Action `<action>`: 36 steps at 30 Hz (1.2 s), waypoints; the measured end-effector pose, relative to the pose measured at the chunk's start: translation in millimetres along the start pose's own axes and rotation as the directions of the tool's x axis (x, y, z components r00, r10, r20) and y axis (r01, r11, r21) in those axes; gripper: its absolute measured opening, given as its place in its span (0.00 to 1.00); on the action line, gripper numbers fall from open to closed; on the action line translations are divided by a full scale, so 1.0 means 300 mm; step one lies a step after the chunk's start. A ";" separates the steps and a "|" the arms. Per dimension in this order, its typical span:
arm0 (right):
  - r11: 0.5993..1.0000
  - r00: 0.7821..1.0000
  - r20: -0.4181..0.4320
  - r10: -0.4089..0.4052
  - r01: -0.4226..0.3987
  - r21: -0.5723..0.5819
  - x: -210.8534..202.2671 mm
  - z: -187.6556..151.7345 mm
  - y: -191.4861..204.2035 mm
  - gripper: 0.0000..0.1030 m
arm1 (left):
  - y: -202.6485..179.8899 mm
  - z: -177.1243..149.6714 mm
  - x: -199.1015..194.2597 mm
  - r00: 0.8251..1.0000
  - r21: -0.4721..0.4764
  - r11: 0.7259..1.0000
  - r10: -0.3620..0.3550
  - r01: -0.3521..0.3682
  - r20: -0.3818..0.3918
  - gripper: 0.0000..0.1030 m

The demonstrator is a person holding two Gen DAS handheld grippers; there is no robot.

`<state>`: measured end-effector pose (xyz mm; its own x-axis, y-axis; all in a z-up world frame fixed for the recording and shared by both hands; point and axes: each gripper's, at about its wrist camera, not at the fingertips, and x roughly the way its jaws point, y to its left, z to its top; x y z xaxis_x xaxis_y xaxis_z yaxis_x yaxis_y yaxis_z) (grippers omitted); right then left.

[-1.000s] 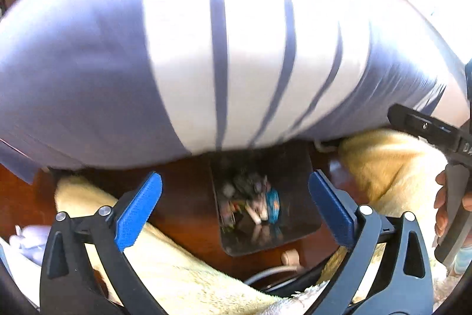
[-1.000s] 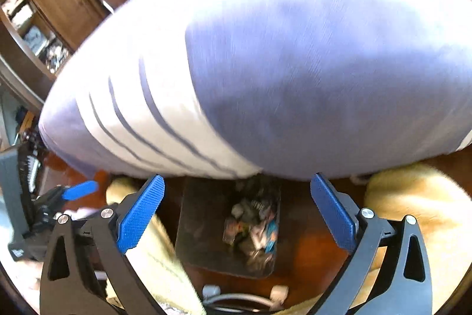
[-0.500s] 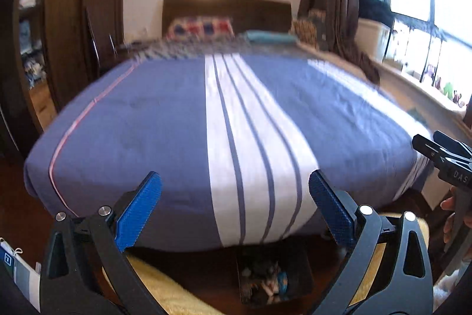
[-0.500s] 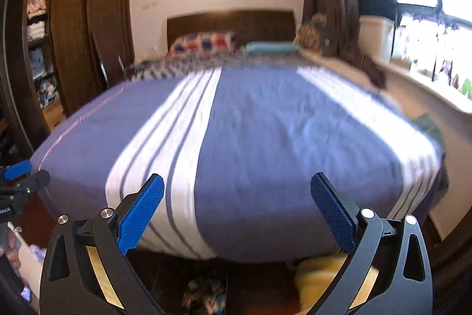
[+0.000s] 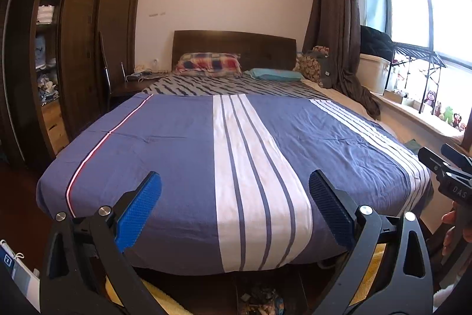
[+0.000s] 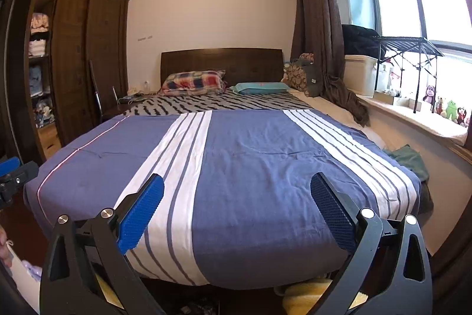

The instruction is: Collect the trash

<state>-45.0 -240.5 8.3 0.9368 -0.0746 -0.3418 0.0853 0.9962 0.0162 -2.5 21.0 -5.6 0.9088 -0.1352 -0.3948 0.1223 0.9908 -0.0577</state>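
The left gripper (image 5: 235,201) and right gripper (image 6: 237,202) both gape wide, holding nothing, aimed over the striped bedspread (image 5: 247,149). The trash bin (image 5: 262,298) sits on the floor at six o'clock beneath the bed's foot, yellow towel (image 6: 306,293) beside it at five o'clock

Bed (image 5: 253,155) fills foreground, overhangs trash bin (image 5: 262,301); yellow towels (image 6: 306,295) flank bin.

We hold left gripper (image 5: 235,204) and right gripper (image 6: 237,205) level, side by side, jaws spread wide, nothing gripped.
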 end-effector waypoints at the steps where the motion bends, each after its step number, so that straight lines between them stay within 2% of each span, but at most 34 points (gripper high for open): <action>1: 1.000 1.000 0.000 0.002 -0.002 0.001 -0.002 -0.001 0.002 0.97 | -0.007 0.000 -0.003 1.000 0.006 1.000 0.006 -0.006 0.003 0.92; 36: 1.000 1.000 0.000 -0.014 0.014 0.016 -0.009 0.000 0.013 0.97 | -0.005 -0.019 -0.021 1.000 0.005 1.000 0.000 0.000 0.003 0.92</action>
<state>-47.3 -236.5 9.3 0.9354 -0.0882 -0.3423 0.1036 0.9943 0.0267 -10.8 20.3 -8.3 0.9098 -0.1352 -0.3924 0.1243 0.9908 -0.0531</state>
